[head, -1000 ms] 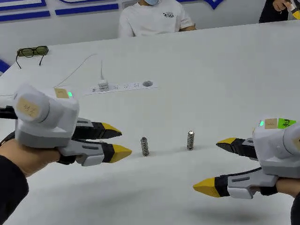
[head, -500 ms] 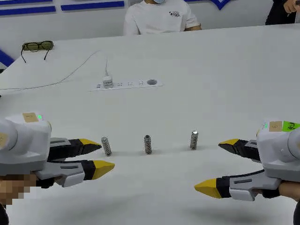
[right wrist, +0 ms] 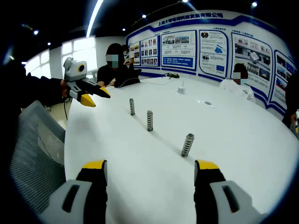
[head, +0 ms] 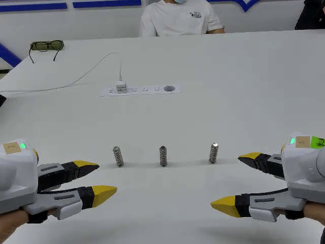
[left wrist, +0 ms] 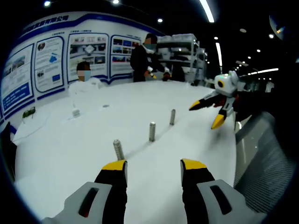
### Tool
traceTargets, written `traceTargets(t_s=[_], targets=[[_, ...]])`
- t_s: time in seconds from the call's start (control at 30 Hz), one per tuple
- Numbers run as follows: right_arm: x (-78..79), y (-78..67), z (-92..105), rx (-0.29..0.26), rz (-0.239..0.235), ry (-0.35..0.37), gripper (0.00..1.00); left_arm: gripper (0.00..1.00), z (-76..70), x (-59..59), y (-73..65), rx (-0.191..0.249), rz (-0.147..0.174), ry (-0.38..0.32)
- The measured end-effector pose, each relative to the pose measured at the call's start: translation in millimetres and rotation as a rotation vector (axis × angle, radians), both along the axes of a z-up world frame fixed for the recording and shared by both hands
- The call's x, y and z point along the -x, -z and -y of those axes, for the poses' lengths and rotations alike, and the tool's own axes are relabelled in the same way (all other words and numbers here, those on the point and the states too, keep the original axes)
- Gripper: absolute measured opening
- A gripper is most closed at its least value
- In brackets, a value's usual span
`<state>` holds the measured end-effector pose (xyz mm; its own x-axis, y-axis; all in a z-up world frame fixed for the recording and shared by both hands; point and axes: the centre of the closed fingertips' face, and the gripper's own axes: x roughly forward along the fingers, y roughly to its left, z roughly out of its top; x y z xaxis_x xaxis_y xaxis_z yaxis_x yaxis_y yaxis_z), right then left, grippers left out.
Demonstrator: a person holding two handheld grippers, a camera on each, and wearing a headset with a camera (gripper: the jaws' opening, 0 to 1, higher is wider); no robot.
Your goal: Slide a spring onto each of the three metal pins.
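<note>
Head view: left gripper [head: 105, 177] and right gripper [head: 226, 181], white bodies with yellow-tipped black jaws, held low at either side and pointing inward. Both sets of jaws are spread wide, gripping nothing. Three upright grey metal pins [head: 163, 156], each sleeved in a coiled steel spring [head: 118, 156], stand in a row between them on the white tabletop [head: 244, 91]. Bare surface surrounds the row. A white power strip [head: 142, 90] lies well behind.

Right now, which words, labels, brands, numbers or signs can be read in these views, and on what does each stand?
None can be quoted; all are too small or blurred:
Chinese heading on the wall banner.
Print on the wall posters.
Logo on the T-shirt.
Tan sticker on the left tool.
Green sticker on the right tool.
</note>
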<state>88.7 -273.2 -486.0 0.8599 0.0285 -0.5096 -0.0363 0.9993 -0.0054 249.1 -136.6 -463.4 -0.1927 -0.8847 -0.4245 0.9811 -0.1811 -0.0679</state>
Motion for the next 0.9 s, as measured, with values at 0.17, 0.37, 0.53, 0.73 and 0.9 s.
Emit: traceTargets(t_s=[0.17,0.37,0.53,0.73,0.9], targets=[[-2.1,-1.0,1.5,0.008,0.009,0.004,0.78,0.50,-4.0,1.9,2.5,0.010,-0.012,-0.011],[-4.0,-3.5,4.8,0.013,0.028,0.016,0.78,0.54,-9.2,2.1,9.5,0.013,-0.026,-0.036],[-4.8,-5.9,9.1,0.016,0.045,0.036,0.79,0.57,-10.2,0.9,14.1,0.014,-0.031,-0.059],[-4.7,-5.5,12.2,0.011,0.054,0.049,0.80,0.62,-9.1,1.4,18.4,0.024,-0.040,-0.085],[-5.2,-4.5,11.7,0.005,0.055,0.051,0.80,0.64,-9.7,1.1,22.9,0.025,-0.049,-0.105]])
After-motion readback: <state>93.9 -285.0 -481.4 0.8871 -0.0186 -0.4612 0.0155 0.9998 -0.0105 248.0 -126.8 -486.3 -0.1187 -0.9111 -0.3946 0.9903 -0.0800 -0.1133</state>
